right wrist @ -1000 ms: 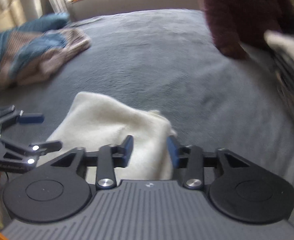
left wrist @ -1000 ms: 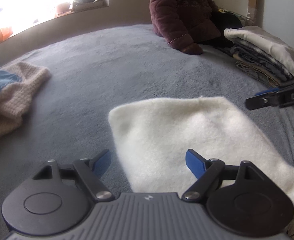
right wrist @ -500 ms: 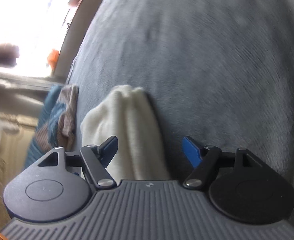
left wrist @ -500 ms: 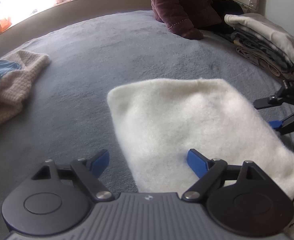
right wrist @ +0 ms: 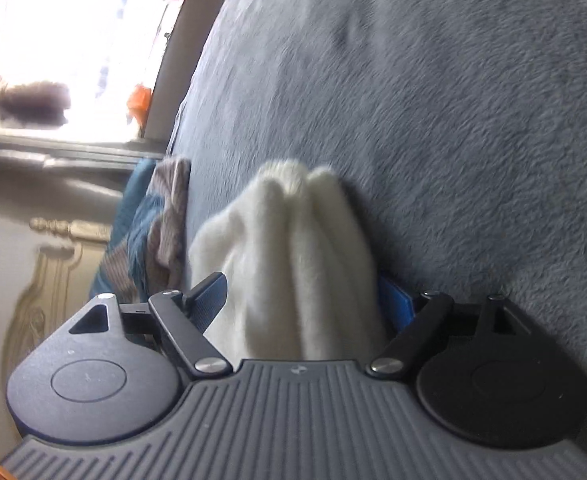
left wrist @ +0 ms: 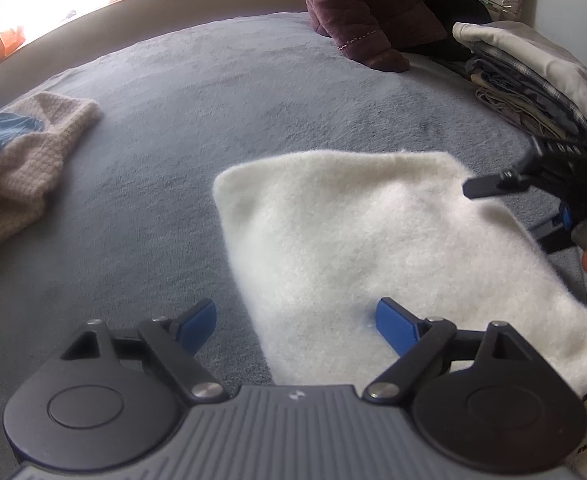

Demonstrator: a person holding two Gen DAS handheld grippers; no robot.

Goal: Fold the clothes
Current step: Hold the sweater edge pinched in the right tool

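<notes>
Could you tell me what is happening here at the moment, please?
A person is folding clothes on a grey blanket with a handheld gripper in each hand. A white fleecy garment lies folded flat. The left gripper is open above its near edge. The right gripper is tipped on its side, its jaws have just been opening, and the garment's edge sits between them ungripped. A stack of folded clothes waits at the far right; unfolded knitwear lies to the left.

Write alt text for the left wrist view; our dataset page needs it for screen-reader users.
A folded fluffy white garment lies flat on a grey-blue plush blanket, with the open left gripper straddling its near edge. The right gripper hovers at its right side; folded clothes are stacked behind.
</notes>
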